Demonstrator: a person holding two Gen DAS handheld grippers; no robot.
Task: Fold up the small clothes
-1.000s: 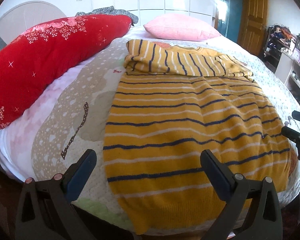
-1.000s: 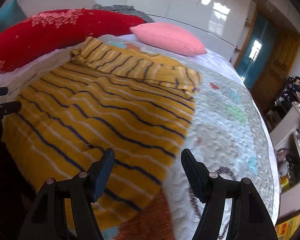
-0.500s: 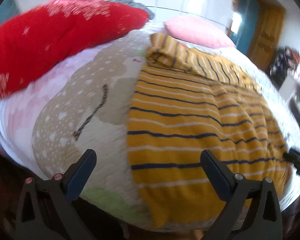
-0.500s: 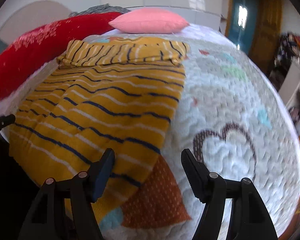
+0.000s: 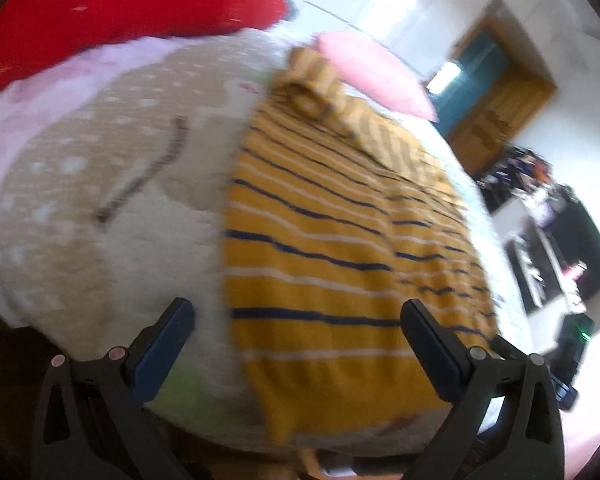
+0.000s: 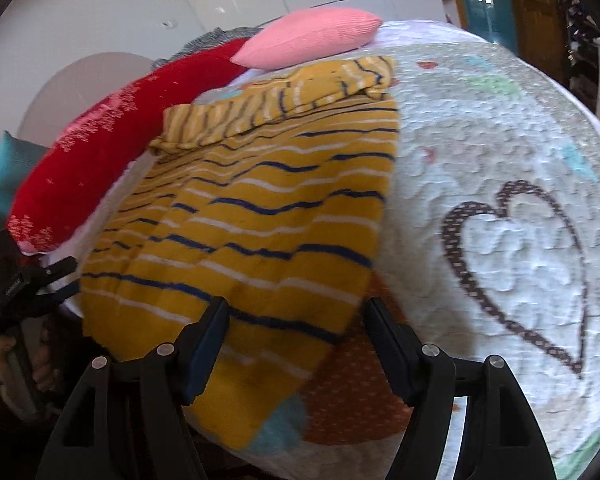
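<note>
A mustard-yellow sweater with navy and white stripes (image 5: 340, 248) (image 6: 260, 220) lies flat on the quilted bed, its sleeves folded across the far end. My left gripper (image 5: 296, 320) is open above the sweater's near left hem corner, with the left finger over bare quilt. My right gripper (image 6: 296, 316) is open over the near right hem corner, with the hem edge between its fingers but not pinched. In the right wrist view the left gripper (image 6: 40, 280) shows at the far left, held by a hand.
The quilt (image 6: 500, 160) bears a brown heart outline (image 6: 512, 272) to the right of the sweater. A long red cushion (image 5: 120, 12) (image 6: 112, 144) and a pink pillow (image 6: 312, 36) lie at the far end. A wooden door (image 5: 496, 116) and cluttered shelves stand at the right.
Both grippers have rolled and dropped closer to the sweater's near hem. The left view has swung left and the right view right, each toward its own hem corner. Both stay open.
</note>
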